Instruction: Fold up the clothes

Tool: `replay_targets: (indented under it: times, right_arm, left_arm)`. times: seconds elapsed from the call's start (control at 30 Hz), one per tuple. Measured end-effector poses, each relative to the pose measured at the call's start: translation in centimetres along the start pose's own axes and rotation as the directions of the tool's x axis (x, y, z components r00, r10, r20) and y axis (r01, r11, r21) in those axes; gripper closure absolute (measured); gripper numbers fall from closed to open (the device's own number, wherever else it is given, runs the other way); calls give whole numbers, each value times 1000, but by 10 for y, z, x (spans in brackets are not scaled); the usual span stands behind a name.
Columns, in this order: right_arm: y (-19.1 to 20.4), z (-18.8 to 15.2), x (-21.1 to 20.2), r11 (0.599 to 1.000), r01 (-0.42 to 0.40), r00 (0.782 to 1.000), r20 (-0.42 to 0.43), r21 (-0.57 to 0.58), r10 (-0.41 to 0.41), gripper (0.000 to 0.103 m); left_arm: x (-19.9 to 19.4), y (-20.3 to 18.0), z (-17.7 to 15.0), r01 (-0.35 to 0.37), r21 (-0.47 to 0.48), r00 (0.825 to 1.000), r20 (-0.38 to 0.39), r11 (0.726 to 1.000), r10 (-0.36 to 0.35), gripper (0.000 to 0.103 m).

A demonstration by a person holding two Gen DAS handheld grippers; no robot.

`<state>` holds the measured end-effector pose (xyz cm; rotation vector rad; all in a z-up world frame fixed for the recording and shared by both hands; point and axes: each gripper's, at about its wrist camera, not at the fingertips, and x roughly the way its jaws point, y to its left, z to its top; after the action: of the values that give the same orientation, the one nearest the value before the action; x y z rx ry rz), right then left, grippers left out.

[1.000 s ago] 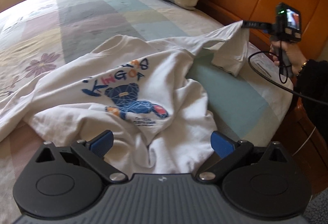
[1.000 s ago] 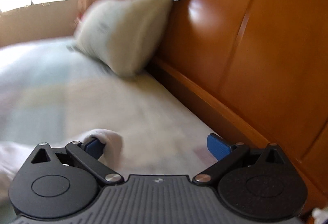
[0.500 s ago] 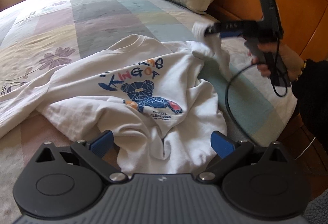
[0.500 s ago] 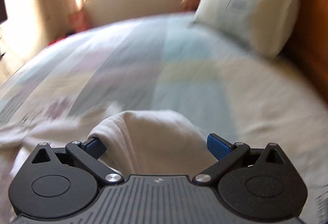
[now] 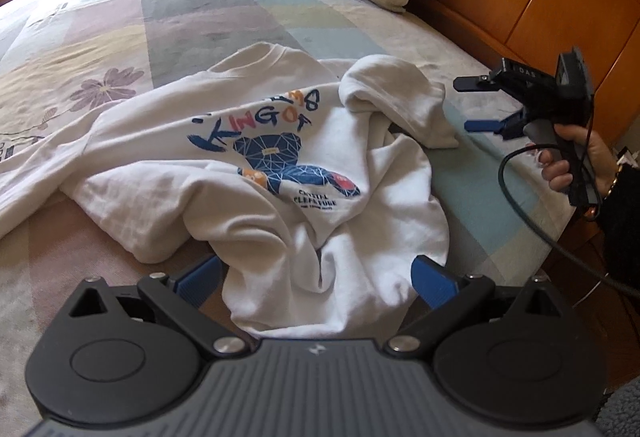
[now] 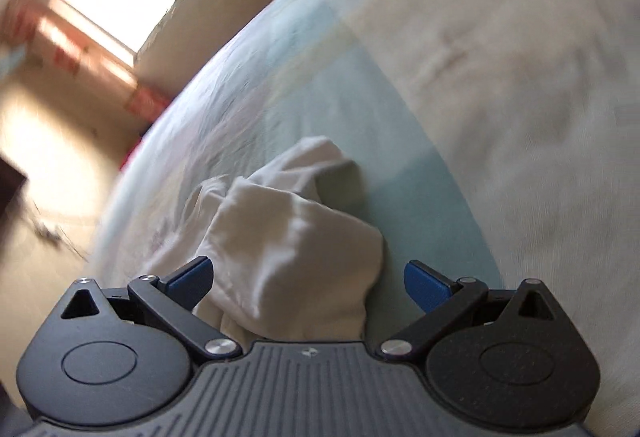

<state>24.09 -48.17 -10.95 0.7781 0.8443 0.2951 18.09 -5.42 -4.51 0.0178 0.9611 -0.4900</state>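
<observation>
One white T-shirt (image 5: 256,173) lies crumpled across the middle of the left wrist view, on the bed (image 5: 180,17), print side up, with one sleeve (image 5: 400,97) flopped over toward centre right. No clean fold shows yet; the body is bunched and the hem rumpled, so nearly all the folding looks left to do. At lower centre the left gripper (image 5: 316,277) stands wide and empty, its fingers either side of the hem. At the right edge the right gripper (image 5: 474,105) is spread wide too, holding nothing. Its own blurred view seems to show the sleeve just ahead, free of the fingers.
</observation>
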Motion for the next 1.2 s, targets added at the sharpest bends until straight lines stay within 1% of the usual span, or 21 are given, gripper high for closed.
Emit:
replay_targets:
  times: [0.07,0.13,0.27,0.4,0.47,0.57,0.63,0.73,0.9,1.0,1.07,1.1,1.17,1.2]
  right_arm:
    - [-11,-3,7,996,-63,998,12,59,63,0]
    - [-14,-1,12,994,-92,995,48,65,89,0]
    - [-12,20,26,998,-63,993,103,15,61,0]
    - [-15,44,47,995,-99,991,97,21,97,0]
    - [-12,49,56,993,-120,990,77,15,119,0]
    - [0,41,63,983,-178,984,-31,-53,176,0]
    - [8,31,60,977,-187,980,-86,-98,179,0]
    - [10,13,43,975,-187,976,-132,-120,171,0]
    - [1,-13,1,966,-245,960,-160,-81,230,0]
    - [-8,-15,-5,975,-216,970,-130,-53,207,0]
    - [-14,-10,-10,974,-223,972,-75,-29,221,0]
    - [-12,-7,-9,977,-211,977,-48,-30,210,0]
    - [-6,4,-5,986,-154,988,8,-63,155,0]
    - [-3,11,-2,987,-136,990,31,-80,139,0]
  left_arm:
    - [0,-1,0,-1,2,1000,-4,1000,1,2]
    - [0,-2,0,-8,2,1000,-9,1000,9,2]
    - [-1,-2,0,-26,5,1000,-14,1000,26,2]
    - [0,-3,-2,-35,3,999,-23,999,35,2]
    - [0,-3,-4,-37,2,999,-27,999,37,2]
    - [0,-2,-5,-40,-1,999,-30,999,40,2]
    - [0,-1,-6,-41,-1,999,-31,999,41,2]
    - [-1,1,-7,-40,-6,999,-30,999,40,2]
    - [4,2,-9,-30,-11,999,-34,999,29,2]
    - [8,-2,-10,-28,-7,999,-42,1000,28,2]
    - [9,-6,-11,-27,3,999,-44,1000,27,2]
    - [8,-8,-11,-24,10,999,-42,1000,24,2]
    - [4,-10,-12,-21,19,999,-39,1000,22,2]
    - [2,-11,-13,-22,20,999,-37,1000,23,2]
